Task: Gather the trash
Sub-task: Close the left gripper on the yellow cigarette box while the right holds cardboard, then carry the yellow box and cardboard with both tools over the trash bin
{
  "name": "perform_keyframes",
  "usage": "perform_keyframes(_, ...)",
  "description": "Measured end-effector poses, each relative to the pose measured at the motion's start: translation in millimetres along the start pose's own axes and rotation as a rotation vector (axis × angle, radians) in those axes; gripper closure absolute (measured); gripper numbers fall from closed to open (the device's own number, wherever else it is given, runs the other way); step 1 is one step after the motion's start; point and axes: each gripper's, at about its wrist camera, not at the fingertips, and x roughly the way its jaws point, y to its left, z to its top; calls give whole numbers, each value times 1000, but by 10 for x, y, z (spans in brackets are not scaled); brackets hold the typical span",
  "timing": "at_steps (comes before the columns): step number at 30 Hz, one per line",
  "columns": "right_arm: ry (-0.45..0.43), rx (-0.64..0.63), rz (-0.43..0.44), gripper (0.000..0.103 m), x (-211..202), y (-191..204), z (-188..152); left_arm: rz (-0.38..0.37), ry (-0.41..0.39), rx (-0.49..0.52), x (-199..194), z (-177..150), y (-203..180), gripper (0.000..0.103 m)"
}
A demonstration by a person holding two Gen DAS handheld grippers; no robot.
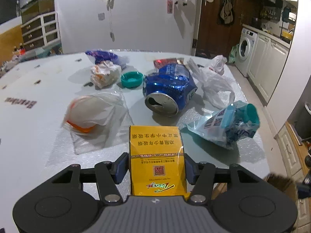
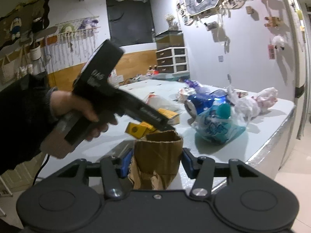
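Note:
In the left wrist view my left gripper [image 1: 155, 168] is shut on a yellow cigarette pack [image 1: 156, 145], its pads pressing the pack's two long sides just above the pale table [image 1: 29, 139]. In the right wrist view a hand [image 2: 77, 106] holds that left gripper [image 2: 161, 124], and the yellow pack [image 2: 136, 131] hangs over the mouth of a brown paper bag [image 2: 158, 155]. My right gripper [image 2: 156, 164] is shut on this bag at the table's near edge. Further back lie a crushed blue can [image 1: 169, 89], a teal cap [image 1: 132, 79] and crumpled paper [image 1: 106, 73].
A clear bag with something white and orange [image 1: 91, 114] lies to the left of the pack. A blue-printed pouch [image 1: 227, 128] and a white plastic bag [image 1: 213, 83] lie on the right, near the table's right edge [image 2: 272, 149]. A purple wrapper [image 1: 105, 56] and a red packet [image 1: 167, 61] lie at the back.

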Motion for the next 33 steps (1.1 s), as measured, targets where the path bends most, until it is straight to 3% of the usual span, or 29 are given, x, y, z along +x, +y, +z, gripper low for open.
perform_keyframes(8,-57,-5,-71,50,-290,38,108,3,-95,10,-462,-112,-49,45)
perform_keyframes(19,-124,4,-205,50,-746,8,154,-42,-201,83,-956,-302,-433,45)
perform_keyframes(23,-132,21,-273,49,-918,-54,149,-53,-237,119,-1042,-324,-640,45)
perform_keyframes(33,-154,73,-442,49,-1440,-224,67,-165,-285,175,-1083,-382,-1290,45)
